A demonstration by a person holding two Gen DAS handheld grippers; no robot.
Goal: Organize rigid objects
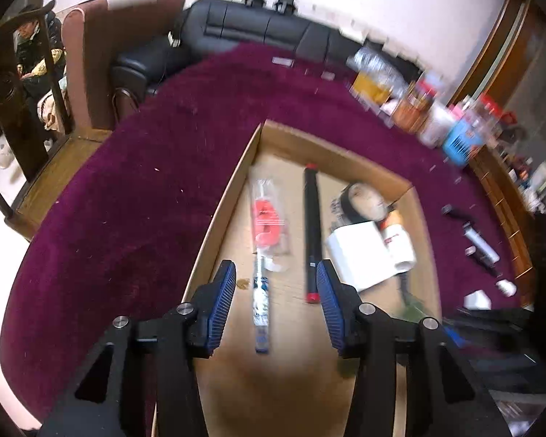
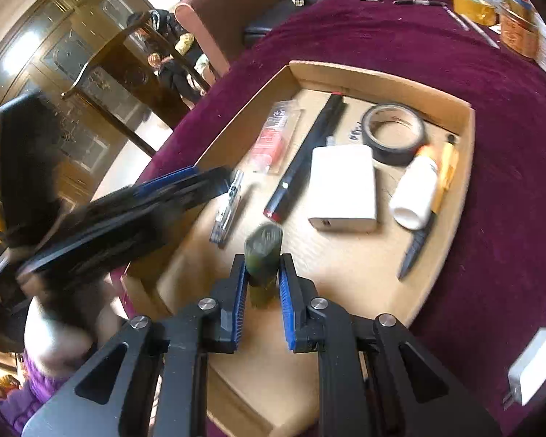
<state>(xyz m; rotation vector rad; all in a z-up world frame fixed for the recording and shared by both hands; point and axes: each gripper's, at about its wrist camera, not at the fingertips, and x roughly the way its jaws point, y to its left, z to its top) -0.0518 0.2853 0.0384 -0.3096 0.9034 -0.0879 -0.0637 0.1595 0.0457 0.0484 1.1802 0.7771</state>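
A shallow cardboard tray (image 1: 253, 145) (image 2: 466, 145) lies on a purple tablecloth. In it lie a blue-capped pen (image 1: 261, 306) (image 2: 227, 204), a red packet (image 1: 267, 218) (image 2: 275, 138), a long black tube with red ends (image 1: 311, 233) (image 2: 305, 160), a white box (image 1: 360, 255) (image 2: 342, 189), a tape roll (image 2: 395, 133), a white bottle (image 2: 416, 189) and a yellow-handled knife (image 2: 418, 240). My left gripper (image 1: 276, 291) is open and empty above the pen. My right gripper (image 2: 261, 276) is shut on a dark green cylinder (image 2: 262, 255) over the tray's near end.
Several small dark tools (image 1: 480, 247) and white pieces (image 1: 477, 300) lie on the cloth right of the tray. Jars and boxes (image 1: 429, 109) crowd the far right edge. A white block (image 2: 535, 364) lies near the right. A black sofa (image 1: 258, 29) stands beyond the table.
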